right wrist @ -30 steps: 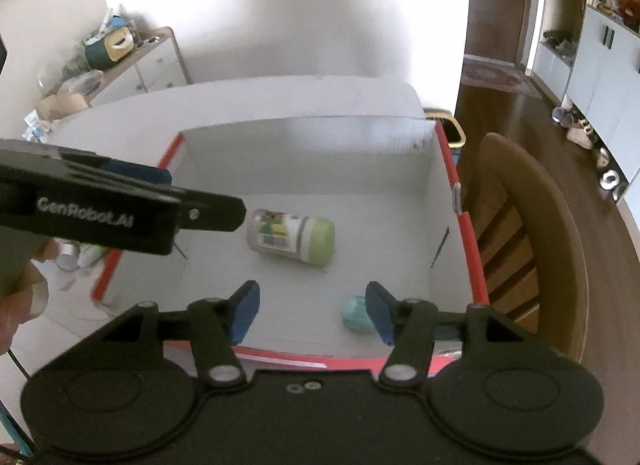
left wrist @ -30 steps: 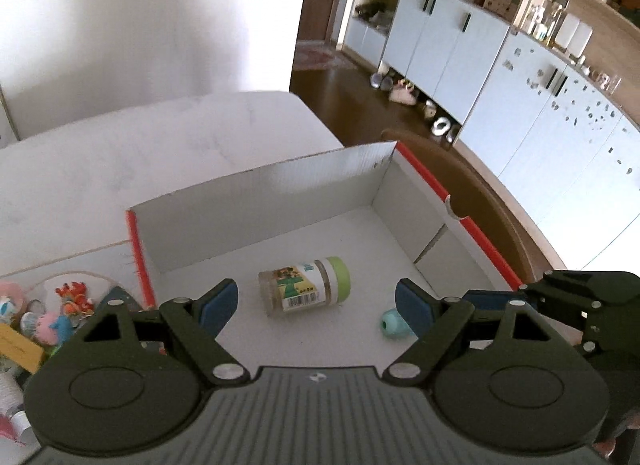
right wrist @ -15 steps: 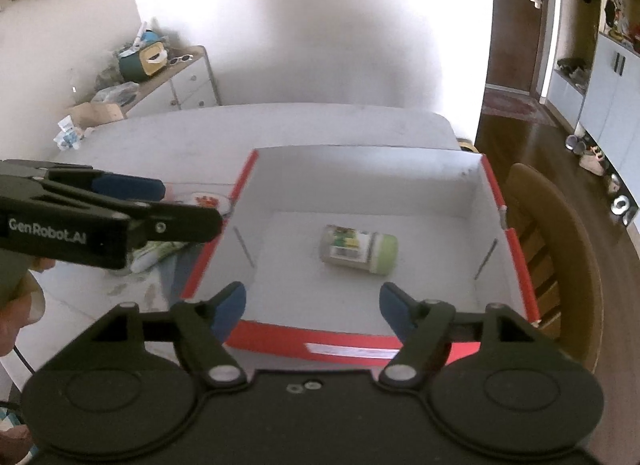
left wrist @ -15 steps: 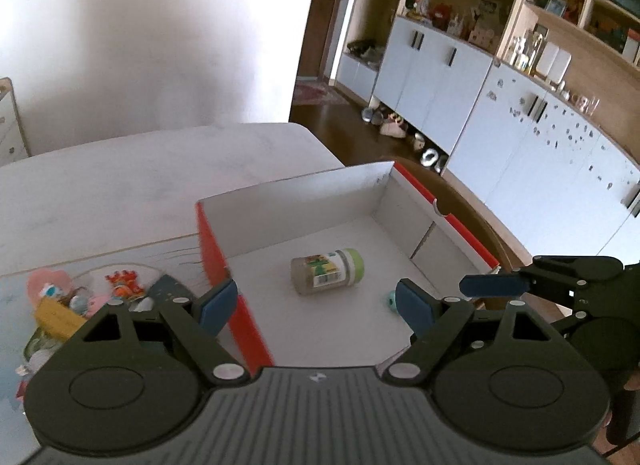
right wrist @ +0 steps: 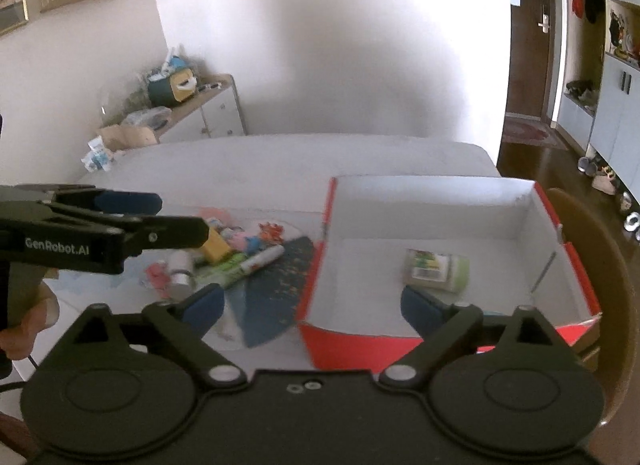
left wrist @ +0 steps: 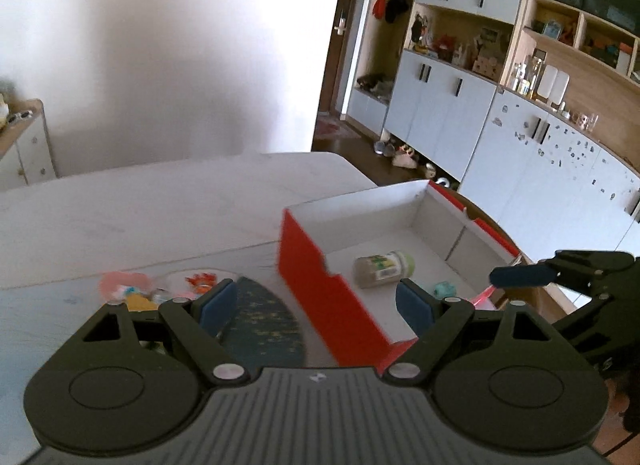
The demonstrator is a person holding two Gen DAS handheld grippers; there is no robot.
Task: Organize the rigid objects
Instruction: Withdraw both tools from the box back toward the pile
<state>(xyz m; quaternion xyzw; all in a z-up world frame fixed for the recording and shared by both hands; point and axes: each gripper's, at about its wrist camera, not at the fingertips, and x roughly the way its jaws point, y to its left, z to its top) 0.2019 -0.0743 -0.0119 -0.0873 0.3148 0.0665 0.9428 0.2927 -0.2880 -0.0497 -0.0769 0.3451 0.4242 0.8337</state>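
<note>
Two grippers hung over the white table point(right wrist: 280, 161), the left gripper point(left wrist: 316, 307) released with nothing between its blue pads, the right gripper point(right wrist: 312, 305) just spread wide and likewise empty. Beyond them one red-walled box point(left wrist: 316, 285) held two things, a green-lidded jar point(right wrist: 438, 269) lying on its side and a small teal object point(left wrist: 444, 288) near the box's near wall, while a jumble of small toys point(right wrist: 236, 241), too blurred to count, lay with one marker point(right wrist: 262, 259) beside a dark fan-shaped piece point(right wrist: 276, 289) left of the box. The right wrist view alone showed the marker, a hand point(right wrist: 28, 325) gripping the left handle and one chair point(right wrist: 608, 265) past the box, where the left view showed cupboards point(left wrist: 440, 105).
</note>
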